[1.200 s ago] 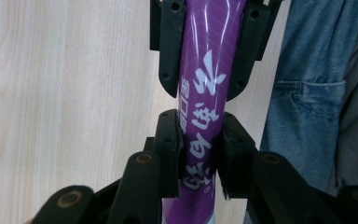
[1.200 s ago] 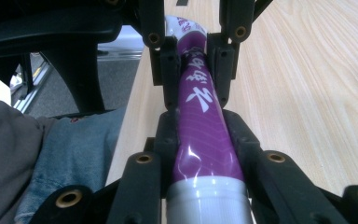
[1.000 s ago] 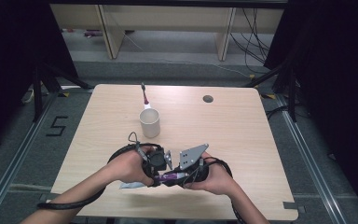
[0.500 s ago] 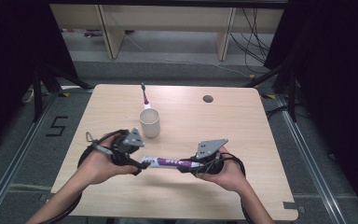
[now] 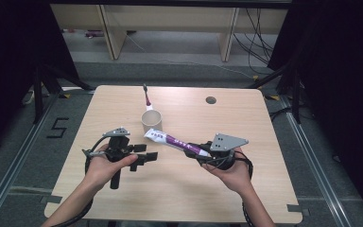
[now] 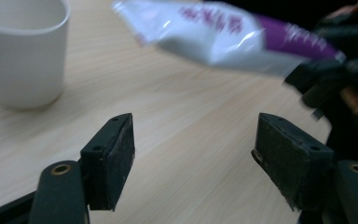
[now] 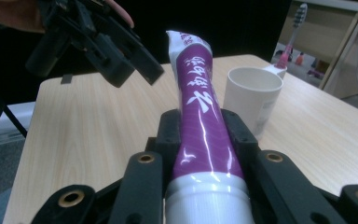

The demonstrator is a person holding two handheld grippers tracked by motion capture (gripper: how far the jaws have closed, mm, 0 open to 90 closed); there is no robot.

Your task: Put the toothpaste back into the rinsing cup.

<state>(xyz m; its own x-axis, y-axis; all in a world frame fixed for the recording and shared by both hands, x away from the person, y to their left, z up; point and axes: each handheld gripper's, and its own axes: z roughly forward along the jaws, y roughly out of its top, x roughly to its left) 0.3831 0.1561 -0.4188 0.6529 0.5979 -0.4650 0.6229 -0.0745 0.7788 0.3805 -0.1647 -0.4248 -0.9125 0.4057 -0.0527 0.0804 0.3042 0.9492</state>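
Holding: my right gripper [image 5: 199, 152] is clenched on the cap end of the toothpaste tube [image 5: 170, 140]; the tube hangs over the middle of the table [image 5: 264, 142], its flat end pointing at the cup [image 5: 151, 122].
Left gripper: my left gripper [image 5: 146, 157] has just been opening; its jaws stand wide with nothing between them, near the table's left edge.
Doing it well: I judge the tube is headed for the cup, so I should tip it upright and lower it straight.
Around: a toothbrush [image 5: 147, 98] lies behind the cup toward the far edge; a round hole [image 5: 211, 100] sits far right.
In the way: the cup is light and could tip if nudged.
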